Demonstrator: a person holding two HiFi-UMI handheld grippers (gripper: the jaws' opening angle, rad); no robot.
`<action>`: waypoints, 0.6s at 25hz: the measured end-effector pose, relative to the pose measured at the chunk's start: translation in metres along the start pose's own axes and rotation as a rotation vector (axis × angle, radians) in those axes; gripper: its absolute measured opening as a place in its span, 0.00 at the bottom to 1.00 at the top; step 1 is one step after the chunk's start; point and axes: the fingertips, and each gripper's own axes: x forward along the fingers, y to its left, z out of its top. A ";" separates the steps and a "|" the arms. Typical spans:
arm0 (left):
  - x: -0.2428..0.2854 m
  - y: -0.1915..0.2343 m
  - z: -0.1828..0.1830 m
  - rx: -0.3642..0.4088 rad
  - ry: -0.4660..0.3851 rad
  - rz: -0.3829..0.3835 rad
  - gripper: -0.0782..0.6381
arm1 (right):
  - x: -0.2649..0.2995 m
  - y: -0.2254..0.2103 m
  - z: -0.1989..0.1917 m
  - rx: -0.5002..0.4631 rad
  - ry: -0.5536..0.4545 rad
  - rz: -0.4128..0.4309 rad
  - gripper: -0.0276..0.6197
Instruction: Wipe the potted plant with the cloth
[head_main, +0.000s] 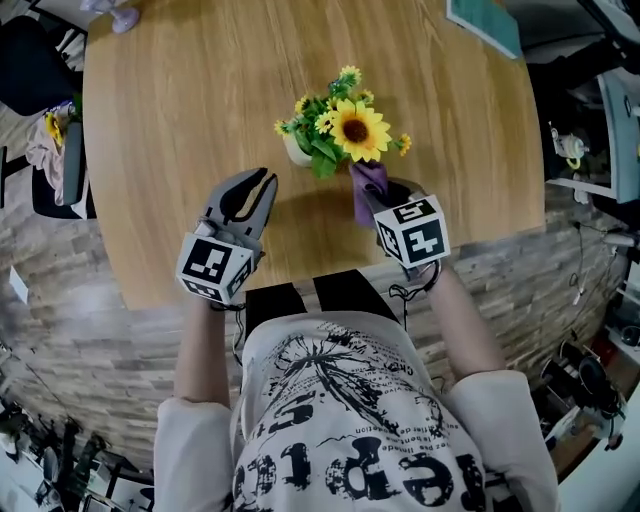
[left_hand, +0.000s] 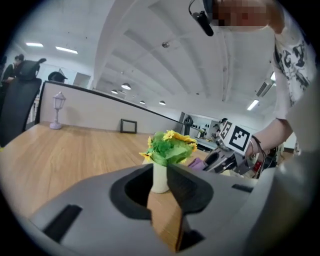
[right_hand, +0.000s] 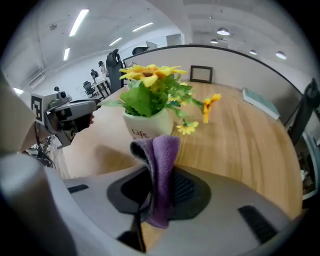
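Right gripper (right_hand: 161, 186) jaws clamp the purple cloth (right_hand: 163, 150); potted plant (right_hand: 148, 123) just ahead. Left gripper (left_hand: 162, 186) jaws narrowly apart, empty; bare wooden table (left_hand: 75, 152) beyond.

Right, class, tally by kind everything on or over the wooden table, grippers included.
Grey two-jaw grippers, left and right: 2
White pot of yellow sunflowers: 1
Purple cloth: 1
Teal book: 1
Lilac lantern ornament: 1
Small dark picture frame: 1
Total: 7

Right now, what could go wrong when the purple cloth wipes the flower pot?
1. The small pot could tip: the left gripper holds nothing, so nothing steadies it.
2. The cloth in the right gripper could snag and bend the flowers hanging over the rim.
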 end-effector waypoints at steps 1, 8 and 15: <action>0.008 -0.001 -0.002 -0.012 0.002 -0.016 0.26 | -0.002 -0.009 0.001 0.001 -0.007 -0.013 0.18; 0.055 -0.005 -0.015 0.040 0.048 -0.149 0.61 | -0.008 -0.064 0.015 0.008 -0.060 -0.127 0.18; 0.093 -0.004 -0.016 0.162 0.080 -0.241 0.93 | 0.002 -0.087 0.039 0.032 -0.125 -0.137 0.17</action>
